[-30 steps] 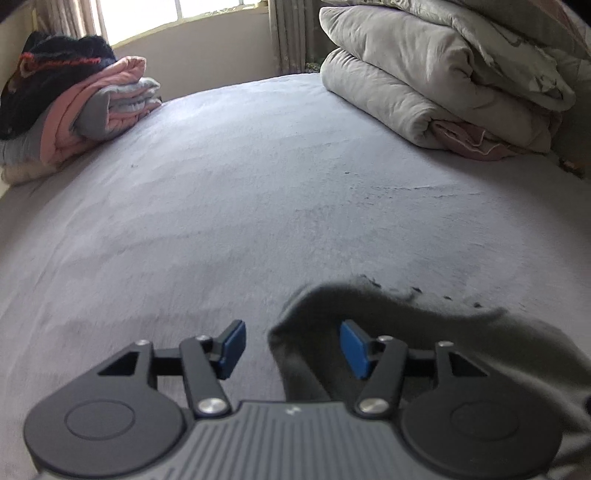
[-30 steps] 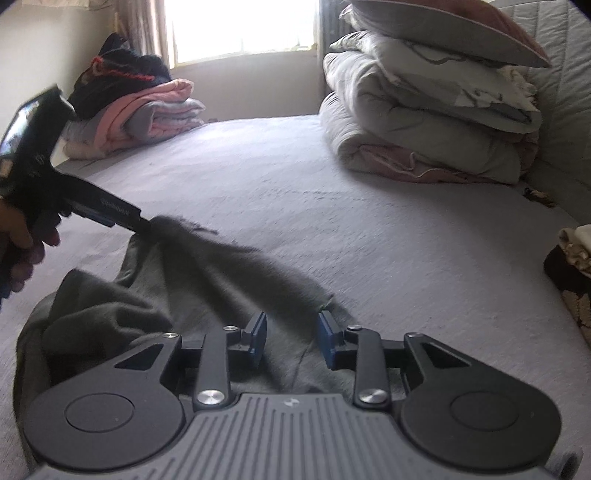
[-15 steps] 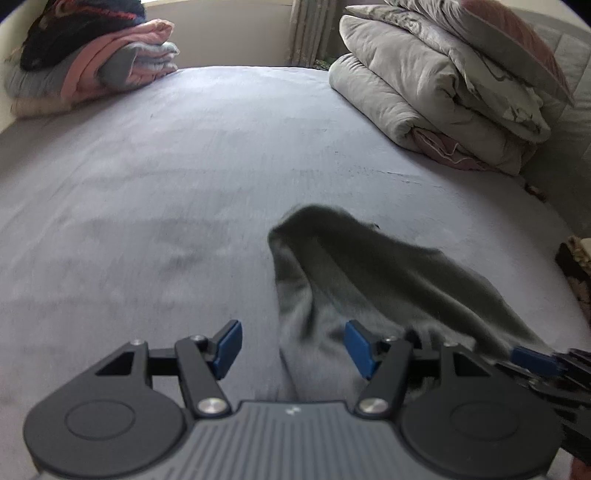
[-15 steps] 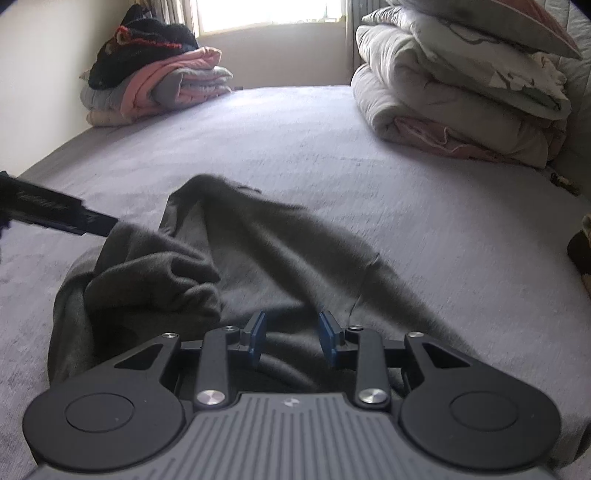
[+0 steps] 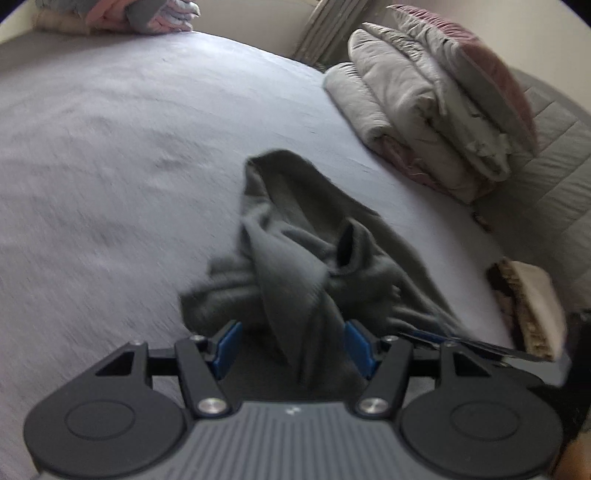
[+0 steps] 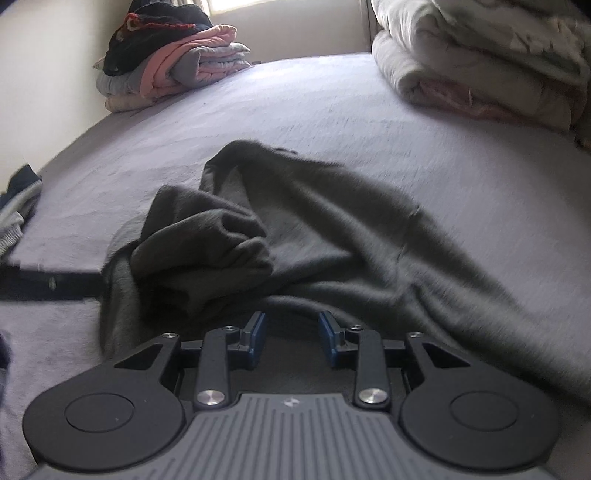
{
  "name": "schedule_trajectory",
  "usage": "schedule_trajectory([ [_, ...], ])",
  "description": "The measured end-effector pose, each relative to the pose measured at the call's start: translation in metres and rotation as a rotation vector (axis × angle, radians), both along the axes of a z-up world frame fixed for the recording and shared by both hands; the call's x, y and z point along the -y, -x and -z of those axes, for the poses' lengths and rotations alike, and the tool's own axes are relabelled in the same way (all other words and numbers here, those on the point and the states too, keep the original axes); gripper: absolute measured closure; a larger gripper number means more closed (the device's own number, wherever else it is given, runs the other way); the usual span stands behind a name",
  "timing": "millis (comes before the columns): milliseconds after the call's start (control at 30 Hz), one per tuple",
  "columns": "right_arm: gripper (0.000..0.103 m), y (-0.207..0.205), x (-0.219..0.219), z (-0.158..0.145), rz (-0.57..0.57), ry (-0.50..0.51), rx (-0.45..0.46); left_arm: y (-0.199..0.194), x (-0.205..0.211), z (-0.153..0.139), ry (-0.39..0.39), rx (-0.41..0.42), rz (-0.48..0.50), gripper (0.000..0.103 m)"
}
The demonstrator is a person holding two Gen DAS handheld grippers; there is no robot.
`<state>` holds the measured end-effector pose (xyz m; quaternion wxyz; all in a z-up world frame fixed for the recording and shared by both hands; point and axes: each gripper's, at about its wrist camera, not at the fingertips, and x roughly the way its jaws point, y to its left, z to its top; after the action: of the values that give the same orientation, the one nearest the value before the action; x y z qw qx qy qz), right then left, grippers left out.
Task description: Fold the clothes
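Both tools nearer rumpled grey garment (image 5: pixel 303 258), left tool (image 5: pixel 291 347) swung right

Folded clothes pile (image 5: pixel 122 16) is cut off by the top edge.

dark grey garment (image 6: pixel 332 229), crumpled, on bed

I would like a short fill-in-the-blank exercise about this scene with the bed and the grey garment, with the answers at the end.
1. The dark grey garment lies crumpled on the ____.
2. In the far corner, the stack of folded clothes has a ____ item on top.
3. The pads of the left gripper are ____ in colour.
4. The jaws of the right gripper stand ____, with cloth lying below them.

Missing words: bed; black; blue; open
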<state>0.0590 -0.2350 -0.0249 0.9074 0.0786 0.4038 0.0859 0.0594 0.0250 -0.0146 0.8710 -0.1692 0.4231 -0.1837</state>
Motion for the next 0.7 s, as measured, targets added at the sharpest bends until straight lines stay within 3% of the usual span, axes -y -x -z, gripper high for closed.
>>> schedule_trajectory([
  [200, 0.069, 0.002, -0.001, 0.012, 0.026, -0.145, -0.07, 0.0, 0.014, 0.034, 0.085, -0.102, 0.049, 0.048],
  [433, 0.069, 0.0, -0.01, 0.019, 0.037, -0.219, -0.086, -0.002, 0.015, 0.039, 0.054, -0.095, 0.057, 0.085],
  [500, 0.069, -0.003, -0.012, 0.021, 0.043, -0.251, -0.09, -0.002, 0.013, 0.035, 0.017, -0.07, 0.054, 0.093],
  [700, 0.069, -0.014, -0.022, 0.028, 0.06, -0.364, -0.107, -0.004, -0.003, 0.017, -0.131, 0.035, 0.02, 0.097],
])
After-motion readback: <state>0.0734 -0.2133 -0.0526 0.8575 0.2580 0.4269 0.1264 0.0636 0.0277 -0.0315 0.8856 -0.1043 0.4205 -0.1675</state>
